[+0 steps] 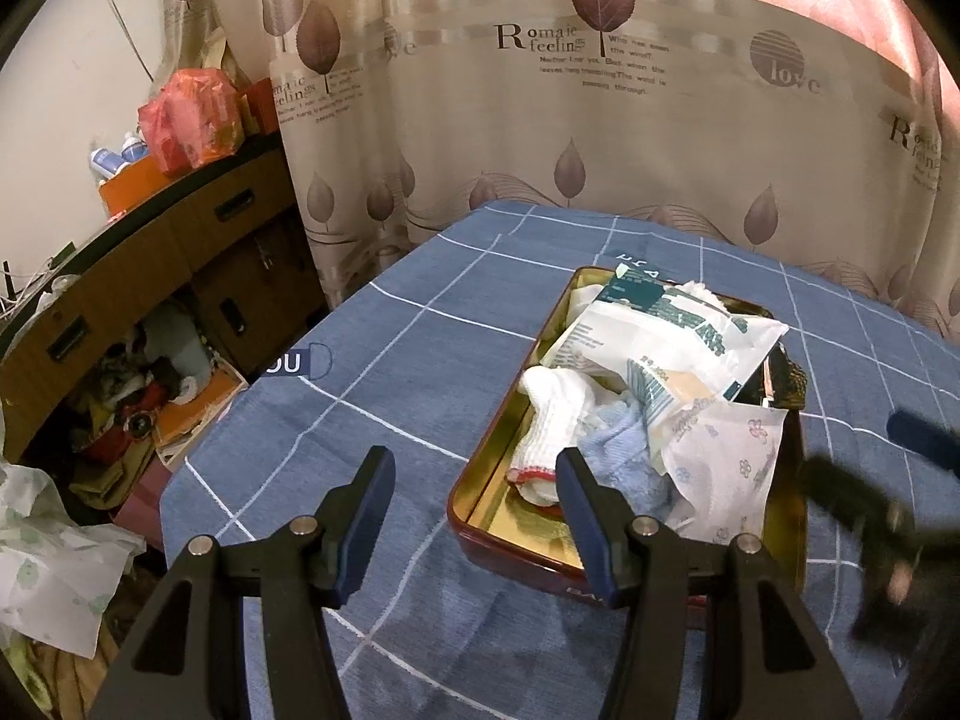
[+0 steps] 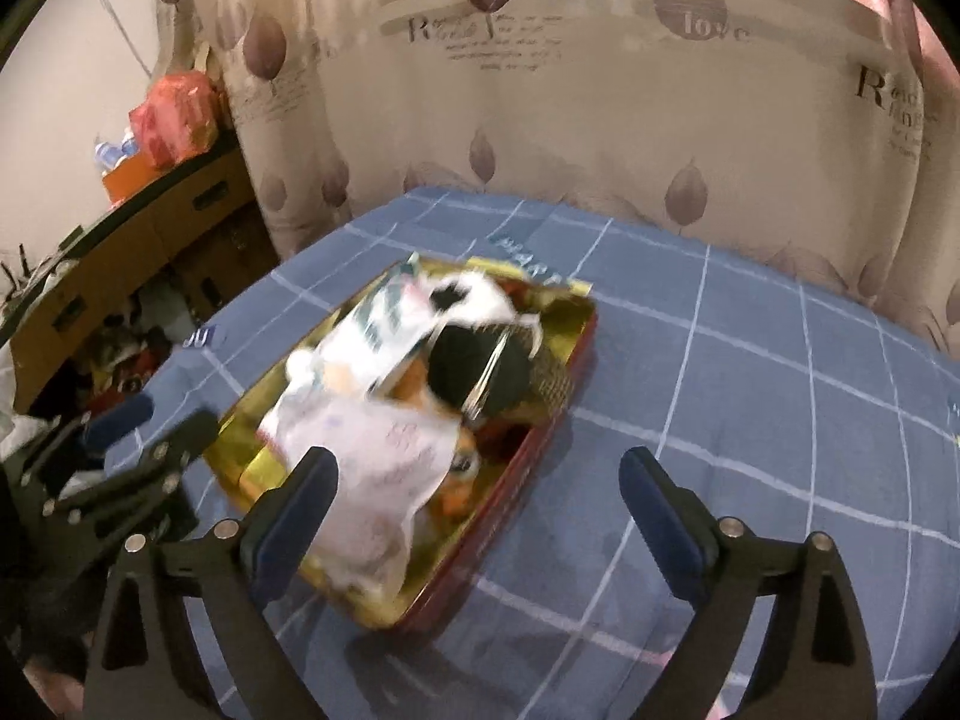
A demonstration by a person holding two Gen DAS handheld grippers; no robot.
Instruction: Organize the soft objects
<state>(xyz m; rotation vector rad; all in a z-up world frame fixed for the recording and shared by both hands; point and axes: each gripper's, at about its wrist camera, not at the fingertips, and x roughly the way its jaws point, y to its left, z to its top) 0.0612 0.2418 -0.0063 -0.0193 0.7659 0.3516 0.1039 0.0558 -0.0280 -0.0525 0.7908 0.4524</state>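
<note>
A red tin (image 1: 492, 516) with a gold inside sits on the blue checked tablecloth (image 1: 384, 372). It holds a white sock (image 1: 552, 414) with red trim, a light blue cloth (image 1: 624, 450), a white-and-green packet (image 1: 666, 342) and a floral tissue pack (image 1: 726, 468). My left gripper (image 1: 474, 459) is open at the tin's near left corner, holding nothing. In the right wrist view, the right gripper (image 2: 477, 456) stands wide open above the tin's (image 2: 540, 456) near end, over the floral pack (image 2: 384, 450), with its pads off it. A black soft item (image 2: 474, 366) lies further in.
A leaf-print curtain (image 1: 540, 138) hangs behind the table. To the left stands a wooden cabinet (image 1: 180, 240) with a red bag (image 1: 186, 120) on top and clutter (image 1: 132, 408) on the floor below. Bare tablecloth (image 2: 750, 390) lies right of the tin.
</note>
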